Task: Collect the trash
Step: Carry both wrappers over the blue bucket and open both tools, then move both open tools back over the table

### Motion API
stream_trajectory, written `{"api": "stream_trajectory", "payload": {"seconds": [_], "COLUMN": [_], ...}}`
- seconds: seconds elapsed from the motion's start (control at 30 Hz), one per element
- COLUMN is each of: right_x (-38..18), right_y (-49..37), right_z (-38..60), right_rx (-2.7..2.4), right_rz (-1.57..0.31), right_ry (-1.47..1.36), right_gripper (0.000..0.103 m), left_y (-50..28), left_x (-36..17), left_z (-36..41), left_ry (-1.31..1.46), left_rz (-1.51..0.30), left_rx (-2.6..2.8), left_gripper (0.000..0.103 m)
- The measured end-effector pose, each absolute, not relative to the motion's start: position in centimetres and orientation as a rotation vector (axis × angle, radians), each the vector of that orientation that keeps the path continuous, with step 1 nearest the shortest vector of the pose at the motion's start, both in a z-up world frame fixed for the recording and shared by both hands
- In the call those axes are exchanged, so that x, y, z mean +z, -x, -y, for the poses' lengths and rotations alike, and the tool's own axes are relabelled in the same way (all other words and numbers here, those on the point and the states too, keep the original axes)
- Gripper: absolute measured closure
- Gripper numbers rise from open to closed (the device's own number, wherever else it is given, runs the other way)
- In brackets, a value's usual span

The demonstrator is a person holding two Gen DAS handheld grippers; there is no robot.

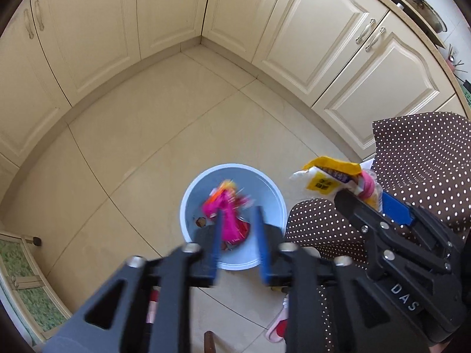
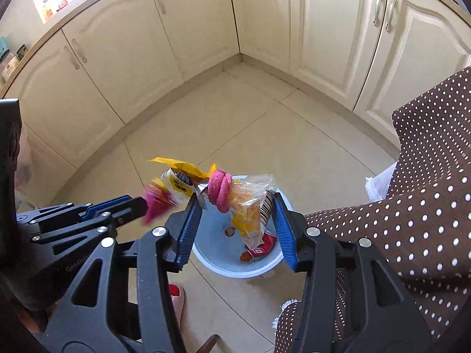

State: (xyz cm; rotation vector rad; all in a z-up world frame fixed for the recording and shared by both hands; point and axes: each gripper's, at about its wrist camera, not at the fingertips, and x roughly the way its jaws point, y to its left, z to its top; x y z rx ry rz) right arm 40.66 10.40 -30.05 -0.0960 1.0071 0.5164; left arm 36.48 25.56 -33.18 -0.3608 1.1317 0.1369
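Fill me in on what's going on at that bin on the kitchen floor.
A person in polka-dot clothing is dropping trash into a pale blue bin with two handheld grippers. The left gripper is open above the bin, and a blurred pink wrapper sits between its fingers, apparently falling free. The right gripper is shut on a bundle of wrappers tied with a pink band, held over the bin. A red wrapper and scraps already lie inside.
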Motion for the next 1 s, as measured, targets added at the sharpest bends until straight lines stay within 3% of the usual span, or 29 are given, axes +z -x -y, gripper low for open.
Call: {"api": "stream_trajectory", "payload": {"seconds": [1.0], "right_x": [-31.0], "right_y": [-41.1], "right_z": [-10.6], "right_rx": [0.533], "right_rz": [-1.024], "right_ry": [0.073], "right_gripper": [0.044], "left_y": [-36.1], "left_x": [-32.9], "left_z": [-26.3], "left_ry": [0.409], "left_rz": [-1.109], "left_rx": [0.183], "left_gripper": [0.070]}}
